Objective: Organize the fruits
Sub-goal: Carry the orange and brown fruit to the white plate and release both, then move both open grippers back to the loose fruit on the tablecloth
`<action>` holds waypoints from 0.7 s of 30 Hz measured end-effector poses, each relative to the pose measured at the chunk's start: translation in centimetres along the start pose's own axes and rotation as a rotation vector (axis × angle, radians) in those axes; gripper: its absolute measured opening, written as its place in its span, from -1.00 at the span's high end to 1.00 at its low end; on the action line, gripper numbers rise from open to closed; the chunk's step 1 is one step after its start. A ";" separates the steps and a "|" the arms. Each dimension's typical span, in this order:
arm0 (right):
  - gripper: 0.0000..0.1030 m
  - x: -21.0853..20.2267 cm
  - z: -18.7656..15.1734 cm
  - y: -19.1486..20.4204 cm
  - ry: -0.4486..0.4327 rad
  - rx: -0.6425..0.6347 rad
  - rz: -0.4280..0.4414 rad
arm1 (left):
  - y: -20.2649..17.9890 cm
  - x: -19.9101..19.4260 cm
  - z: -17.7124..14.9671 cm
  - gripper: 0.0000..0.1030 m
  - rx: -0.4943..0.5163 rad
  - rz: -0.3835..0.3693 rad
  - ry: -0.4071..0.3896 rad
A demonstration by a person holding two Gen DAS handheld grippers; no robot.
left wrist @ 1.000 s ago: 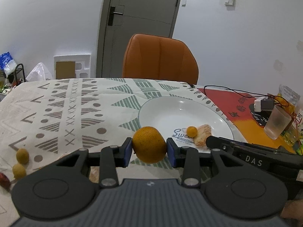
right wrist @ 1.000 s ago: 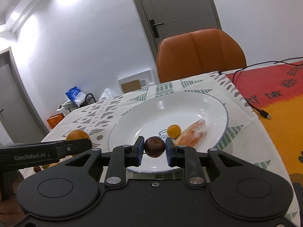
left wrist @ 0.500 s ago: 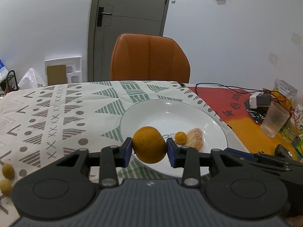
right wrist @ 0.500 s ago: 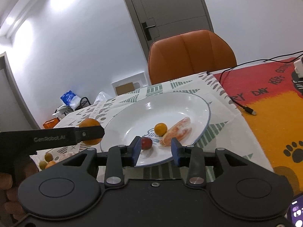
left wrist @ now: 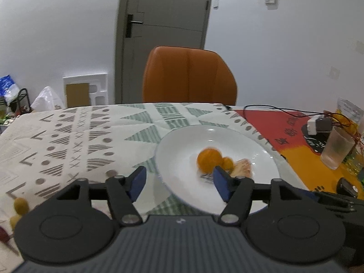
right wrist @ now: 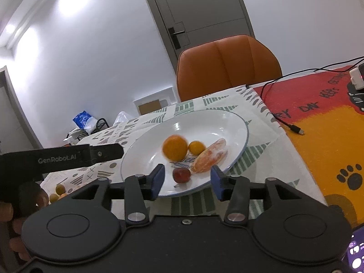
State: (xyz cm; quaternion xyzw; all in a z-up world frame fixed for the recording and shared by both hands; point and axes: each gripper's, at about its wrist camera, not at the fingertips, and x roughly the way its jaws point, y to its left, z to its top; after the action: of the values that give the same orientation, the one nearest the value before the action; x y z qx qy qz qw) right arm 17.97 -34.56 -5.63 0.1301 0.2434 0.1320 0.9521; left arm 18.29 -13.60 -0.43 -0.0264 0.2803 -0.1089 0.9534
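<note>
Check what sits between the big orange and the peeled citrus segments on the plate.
A small orange fruit lies between the big orange and the peeled citrus segments on the white plate, clearest in the right wrist view.

1. The left half of the white plate (right wrist: 145, 157) is bare; its right half is crowded by an orange (right wrist: 174, 147), a small round orange fruit (right wrist: 196, 148), a peeled citrus piece (right wrist: 210, 158) and a dark red fruit (right wrist: 181, 175).
2. The patterned cloth on the desk (left wrist: 75, 136) left of the plate lies free up to the orange chair (left wrist: 188, 77).
3. The left tongs (left wrist: 178, 183) are opening with nothing between the pads; the right tongs (right wrist: 187, 180) are opening too, pads clear of the red fruit.
4. To the right, a black cable (right wrist: 279, 104) and a frosted cup (left wrist: 336, 150) narrow passage.
5. Small yellow fruits (right wrist: 59, 189) sit near the desk's left edge.
</note>
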 end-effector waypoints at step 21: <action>-0.78 0.3 -0.4 4.1 0.003 -0.051 0.051 | 6.3 -5.0 -1.7 -0.73 -0.080 0.136 -0.036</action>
State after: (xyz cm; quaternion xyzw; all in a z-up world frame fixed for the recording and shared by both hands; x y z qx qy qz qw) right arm 17.25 -30.57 -4.85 0.1116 0.2380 0.1625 0.9511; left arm 14.46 -6.37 0.10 -0.0475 0.2686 -0.0320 0.9616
